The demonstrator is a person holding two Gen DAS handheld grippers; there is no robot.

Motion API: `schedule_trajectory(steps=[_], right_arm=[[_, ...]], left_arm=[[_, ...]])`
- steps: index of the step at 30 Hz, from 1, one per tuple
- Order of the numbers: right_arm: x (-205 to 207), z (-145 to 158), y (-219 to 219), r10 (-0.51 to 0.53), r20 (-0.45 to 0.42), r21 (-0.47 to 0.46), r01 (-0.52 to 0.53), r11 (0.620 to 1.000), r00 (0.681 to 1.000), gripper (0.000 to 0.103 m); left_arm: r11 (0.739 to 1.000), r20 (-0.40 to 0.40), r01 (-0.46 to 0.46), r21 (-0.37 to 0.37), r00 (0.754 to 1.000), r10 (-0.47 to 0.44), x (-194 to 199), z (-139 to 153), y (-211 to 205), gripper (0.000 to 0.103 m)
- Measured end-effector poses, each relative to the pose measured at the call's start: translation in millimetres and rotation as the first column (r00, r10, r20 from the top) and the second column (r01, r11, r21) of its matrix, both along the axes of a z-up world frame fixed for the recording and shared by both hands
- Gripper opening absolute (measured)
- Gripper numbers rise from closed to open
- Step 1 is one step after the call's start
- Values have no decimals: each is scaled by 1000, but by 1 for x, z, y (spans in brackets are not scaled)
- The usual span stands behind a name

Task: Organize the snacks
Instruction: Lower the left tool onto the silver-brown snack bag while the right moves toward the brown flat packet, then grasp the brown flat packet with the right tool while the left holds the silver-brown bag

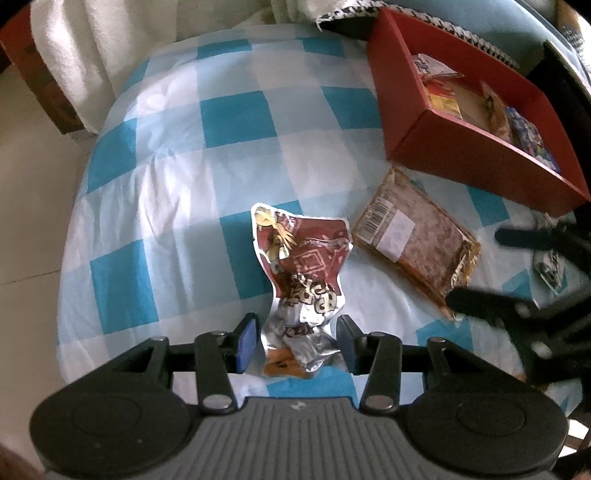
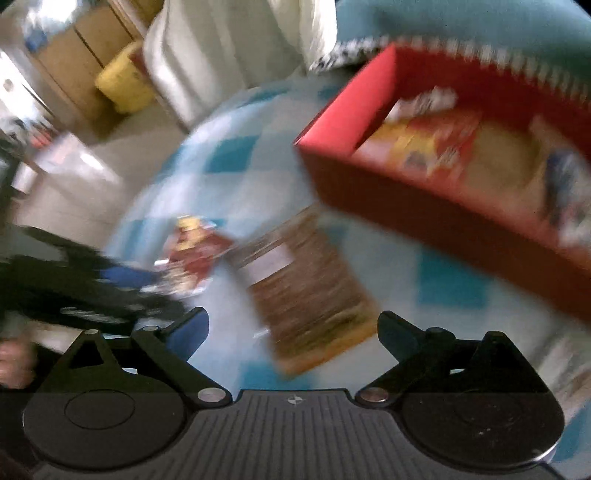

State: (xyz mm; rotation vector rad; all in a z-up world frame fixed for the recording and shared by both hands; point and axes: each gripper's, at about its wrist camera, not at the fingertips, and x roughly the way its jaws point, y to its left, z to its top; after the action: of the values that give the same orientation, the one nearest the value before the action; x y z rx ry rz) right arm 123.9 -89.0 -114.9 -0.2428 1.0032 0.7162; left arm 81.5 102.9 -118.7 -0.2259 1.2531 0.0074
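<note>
A crumpled red-and-silver snack pouch (image 1: pixel 306 258) lies on the blue-checked cloth (image 1: pixel 207 184). Its silver end sits between the blue pads of my left gripper (image 1: pixel 297 341), which is open, with a small gap on each side. To its right lies a flat brown packet (image 1: pixel 413 243) with a barcode label. My right gripper (image 2: pixel 291 332) stands wide open over the near end of the brown packet (image 2: pixel 306 291), with nothing between its fingers; that view is blurred. The red box (image 1: pixel 461 147) at the upper right holds several snack packets.
A white blanket (image 1: pixel 92 55) hangs at the far left edge of the cloth, with pale floor (image 1: pixel 26 184) beyond. A teal cushion (image 2: pixel 480 18) lies behind the red box (image 2: pixel 424 206). A small white packet (image 1: pixel 550 266) lies at the right edge.
</note>
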Motion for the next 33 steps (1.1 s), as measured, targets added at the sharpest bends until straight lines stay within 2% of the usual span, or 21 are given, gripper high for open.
schedule_trajectory(steps=[5, 8, 10, 13, 18, 22, 23, 26, 27, 28, 30, 31, 33], right_arm=[[12, -11, 38, 117, 40, -155, -109, 982, 992, 100], [13, -22, 55, 180, 39, -254, -165, 953, 983, 101], [15, -26, 61, 201, 50, -287, -179, 941, 978, 103], [17, -30, 67, 186, 59, -288, -162, 944, 981, 103], [12, -35, 65, 170, 105, -251, -139, 958, 980, 103], [8, -30, 60, 166, 112, -255, -133, 958, 980, 103], [8, -29, 61, 149, 109, -262, -117, 958, 983, 103], [3, -25, 57, 138, 107, -258, -107, 960, 985, 94], [1, -23, 54, 135, 106, -250, -105, 963, 985, 86], [-3, -21, 50, 127, 103, -239, -99, 966, 987, 79], [-13, -18, 41, 109, 93, -229, -85, 970, 990, 79], [-19, -18, 35, 102, 91, -230, -79, 970, 991, 78], [-33, -19, 21, 71, 83, -220, -52, 974, 994, 78]], left_arm=[[1000, -1, -12, 3, 1000, 12, -2, 0, 1, 39], [1000, 0, -24, -11, 1000, 24, -3, 0, 6, 44], [1000, 2, -19, -13, 1000, 19, -4, -1, 7, 44], [1000, 11, 1, 11, 1000, -1, -3, -1, 2, 46], [992, 53, 23, 127, 998, -30, -4, -1, -4, 55], [994, 72, -15, 109, 997, 7, -6, -4, 4, 61], [993, 78, -26, 116, 997, 17, -6, -3, 5, 66], [987, 67, -43, 153, 997, 34, -6, -9, 6, 83], [985, 66, -37, 170, 997, 26, -6, -12, 4, 85], [982, 78, -35, 188, 997, 21, -7, -12, 1, 86], [980, 89, -8, 197, 996, -10, -10, -11, -6, 83], [982, 87, 5, 187, 996, -21, -10, -11, -9, 80], [982, 104, 17, 190, 994, -37, -11, -9, -16, 68]])
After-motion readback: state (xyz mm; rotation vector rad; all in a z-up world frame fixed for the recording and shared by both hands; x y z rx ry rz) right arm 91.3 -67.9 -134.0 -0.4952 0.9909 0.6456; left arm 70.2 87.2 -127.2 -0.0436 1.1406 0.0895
